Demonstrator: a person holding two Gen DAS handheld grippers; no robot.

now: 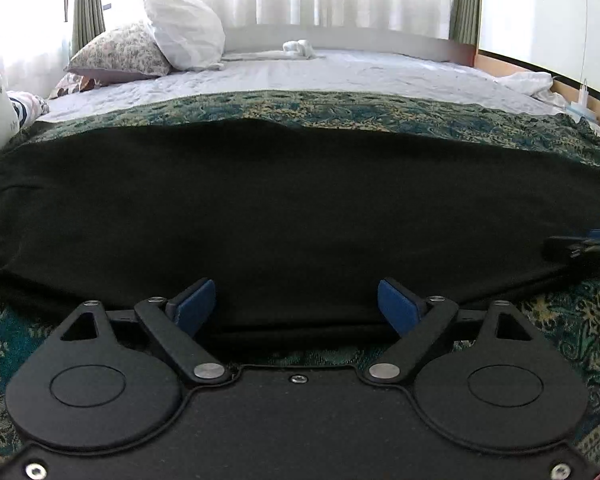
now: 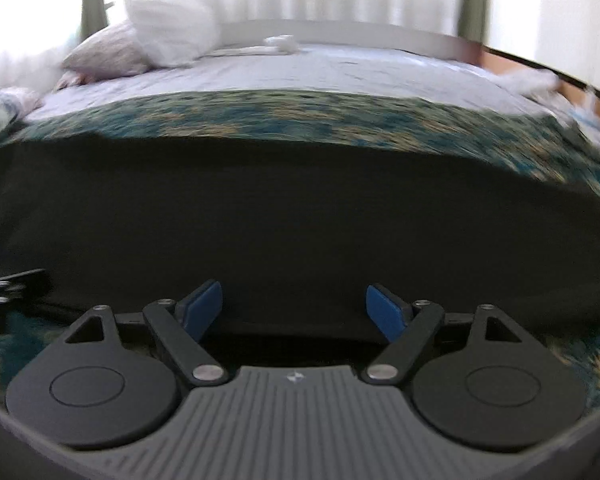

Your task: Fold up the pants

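Black pants lie flat across a green patterned bedspread, spread wide from left to right. My left gripper is open, its blue pads on either side of the near edge of the pants. My right gripper is open too, at the near edge of the same pants further right. Each gripper shows at the side edge of the other's view: the right one in the left wrist view, the left one in the right wrist view. The right wrist view is blurred.
The bed has a white sheet beyond the bedspread. A white pillow and a floral pillow lean at the far left. A small white bundle lies at the headboard. Curtains hang behind.
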